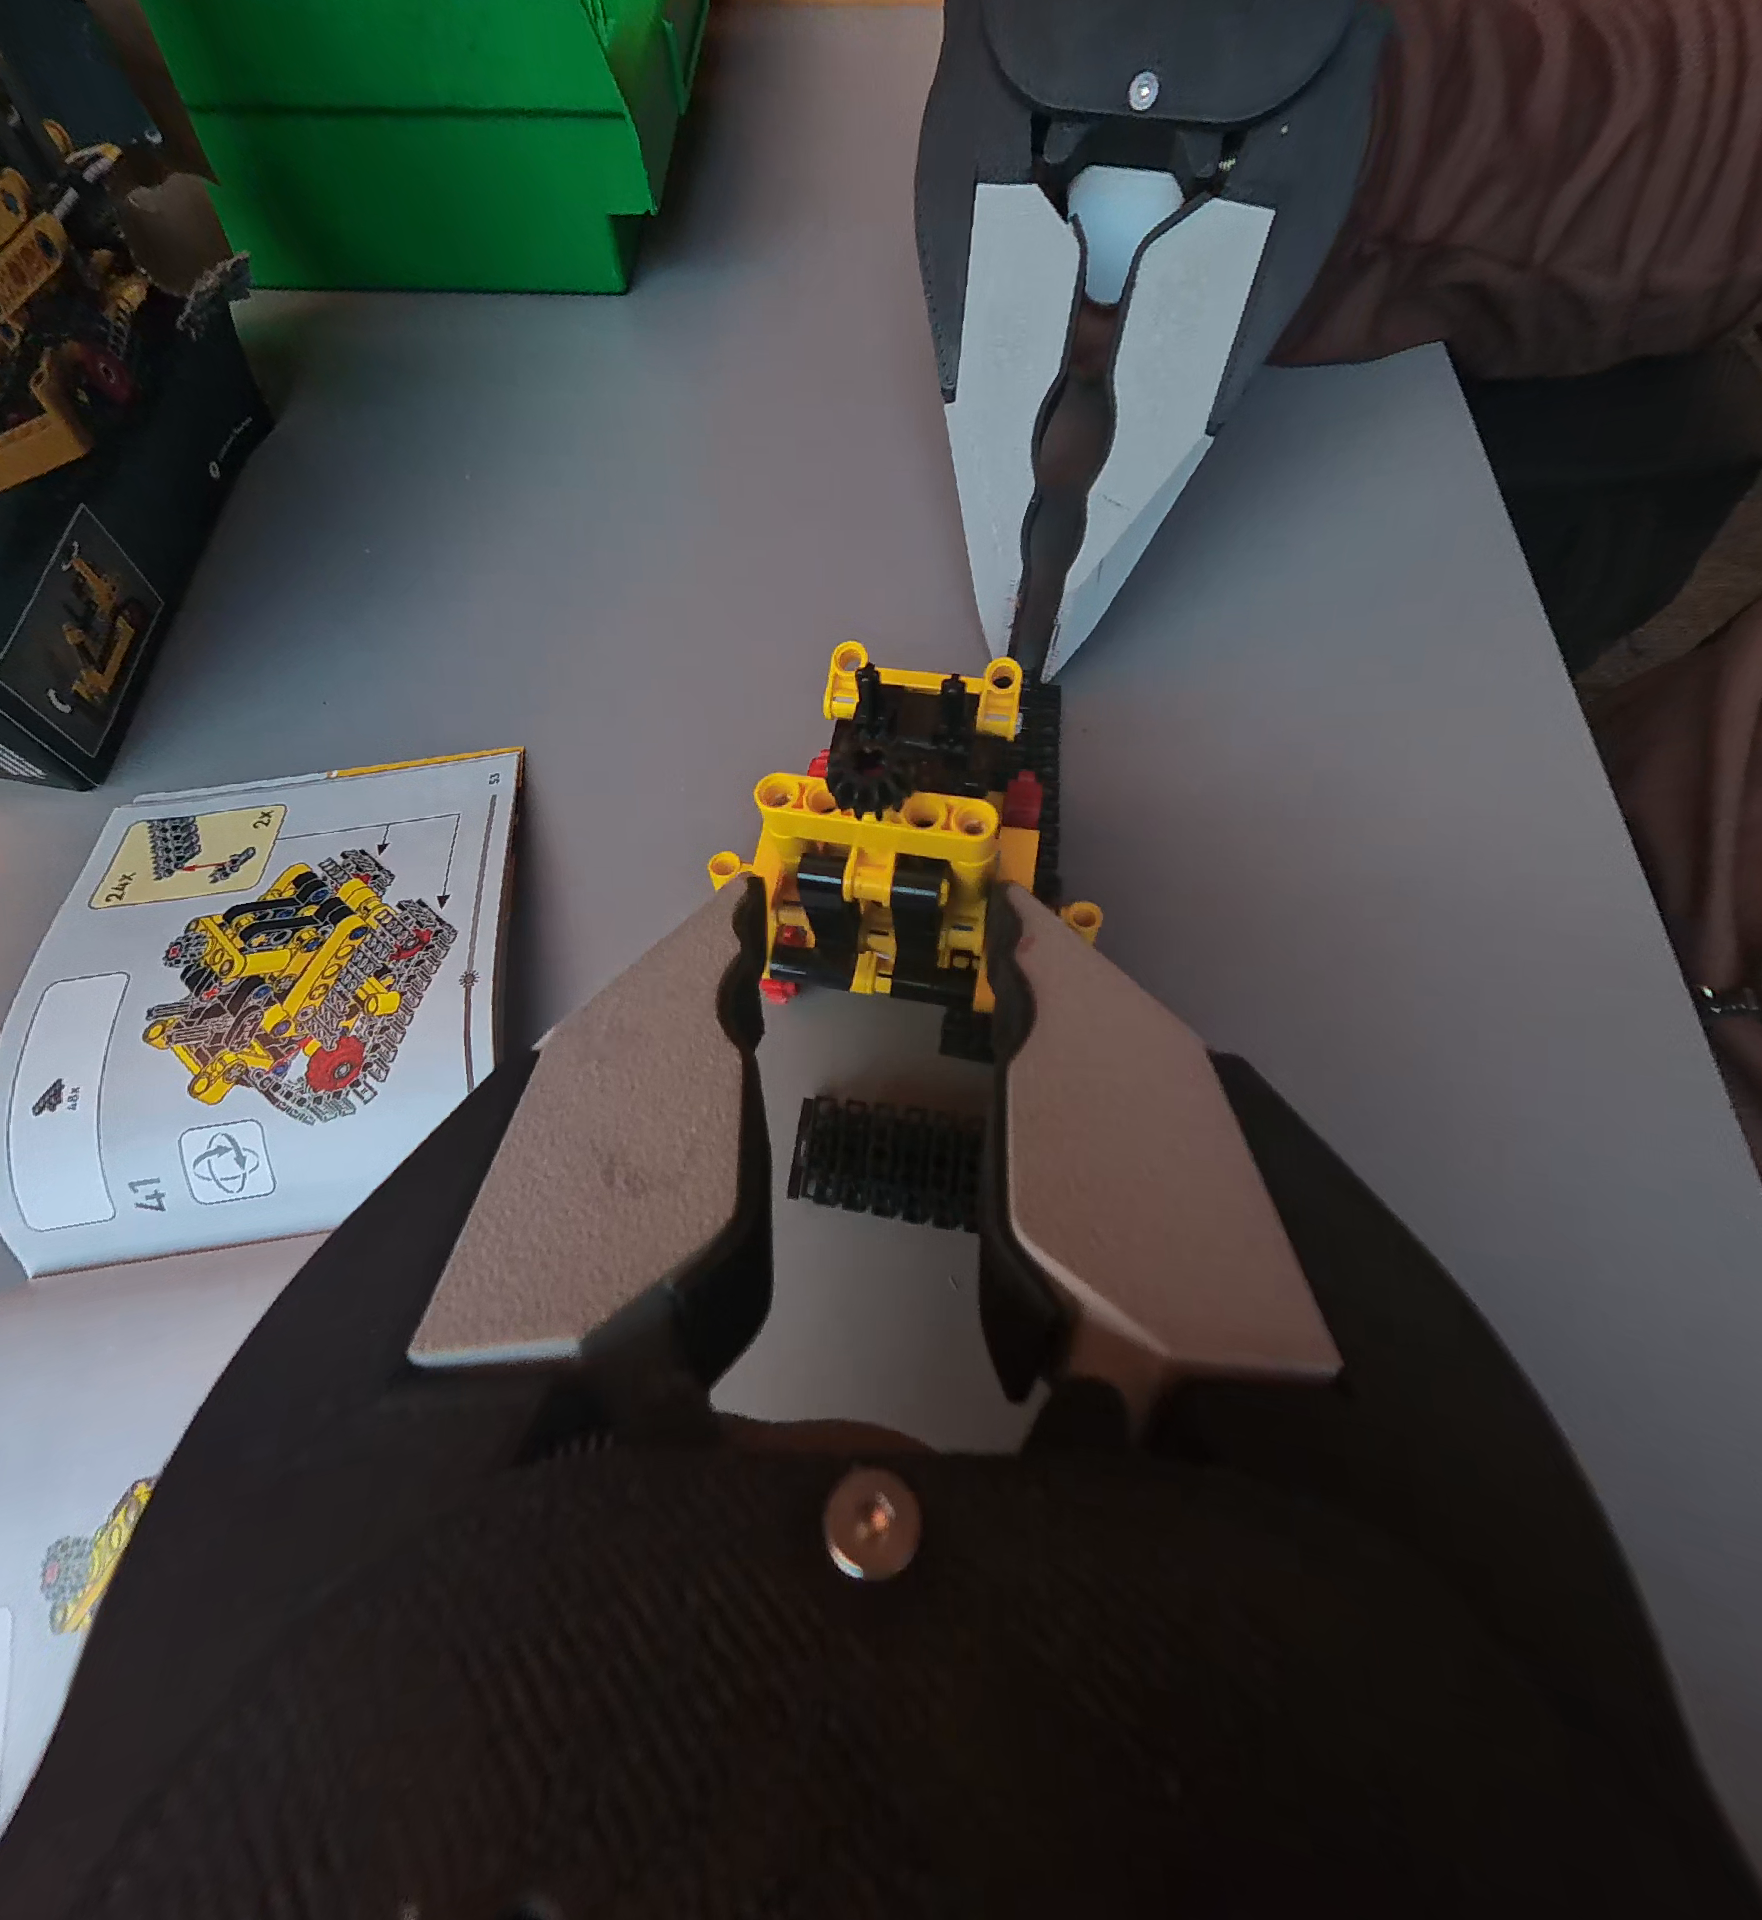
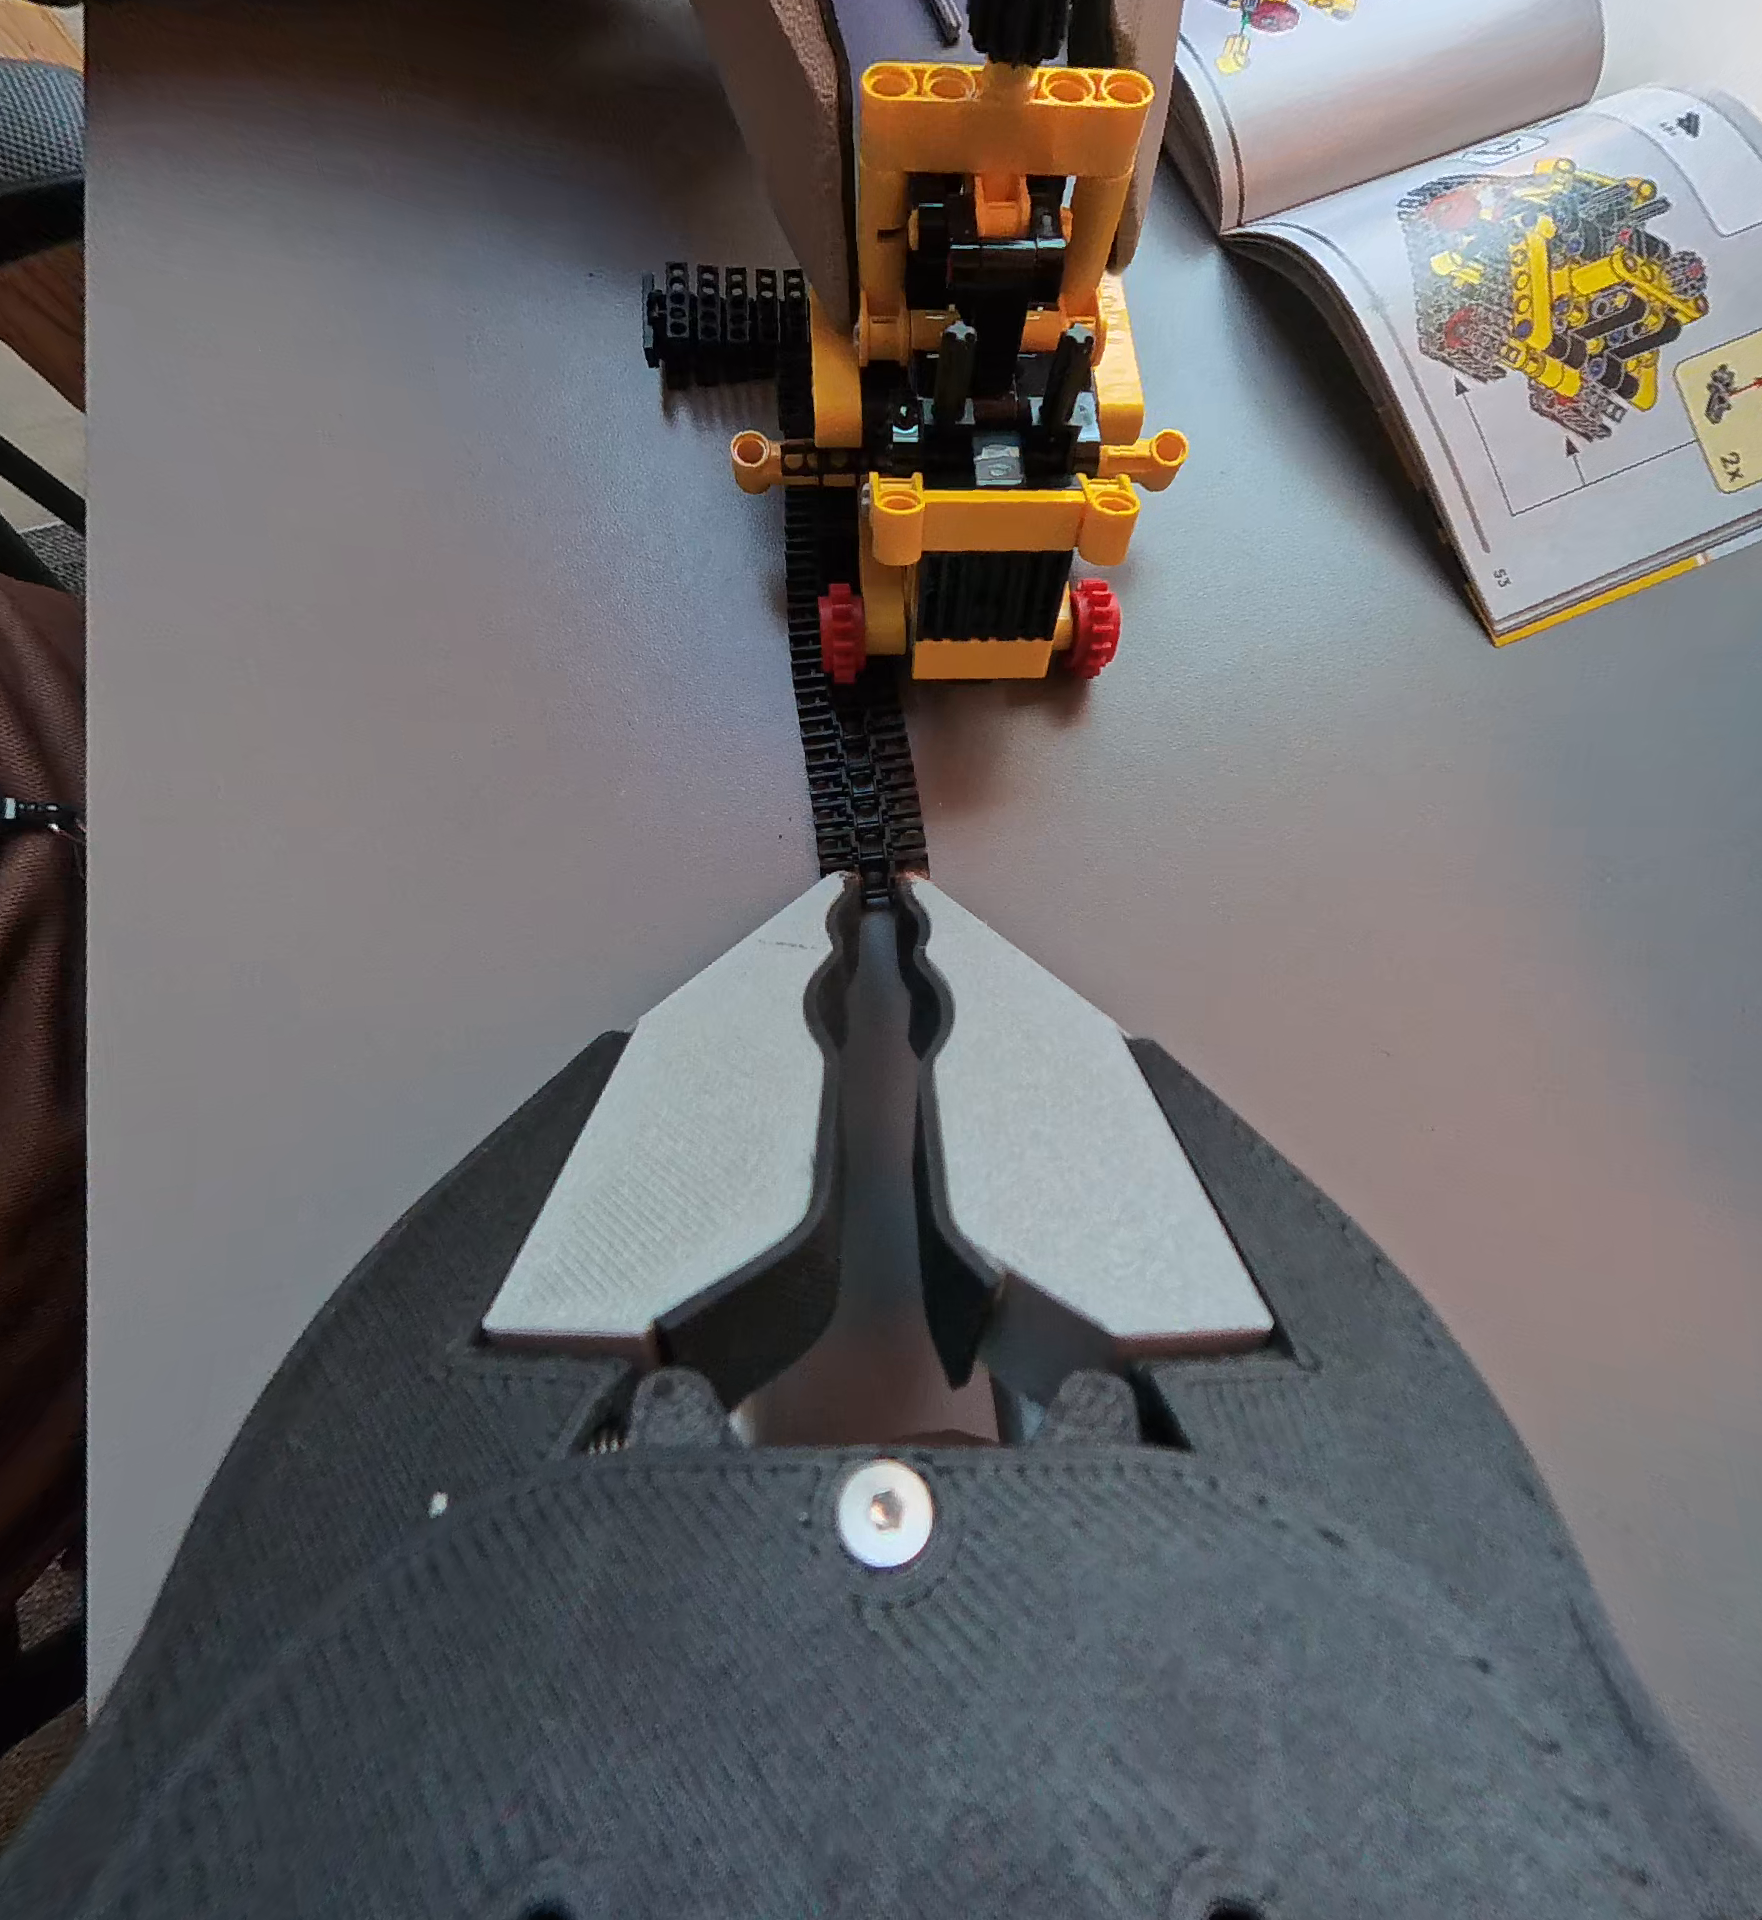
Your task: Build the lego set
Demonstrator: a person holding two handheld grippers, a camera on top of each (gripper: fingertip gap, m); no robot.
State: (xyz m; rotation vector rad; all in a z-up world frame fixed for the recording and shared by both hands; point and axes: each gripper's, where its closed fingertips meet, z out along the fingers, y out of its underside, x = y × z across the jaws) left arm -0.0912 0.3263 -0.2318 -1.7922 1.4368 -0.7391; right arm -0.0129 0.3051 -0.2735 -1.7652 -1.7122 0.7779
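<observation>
Grey and matte, the surface (image 1: 565,540) carries everything, with daylight falling warm across it. At the centre of the left wrist view stands the half-built yellow and black lego vehicle (image 1: 898,862), red gears low on its sides. The left gripper (image 1: 872,935) has its fingers (image 1: 648,1091) set either side of the model's near end, closed on its yellow frame. A black track strip (image 2: 861,769) runs from the model's side down the middle of the right wrist view, and the right gripper (image 2: 882,883) pinches the strip's free end between its nearly closed fingers (image 2: 731,1122). A second, short piece of black track (image 1: 887,1164) lies flat on the surface just beside the model, between the left fingers in that view. An open instruction booklet (image 1: 264,997) lies at the left of the left wrist view. In the upper left sit the dark set box (image 1: 56,416) and a green box (image 1: 420,145). At the right edge, a brown sleeve (image 1: 1604,177).
</observation>
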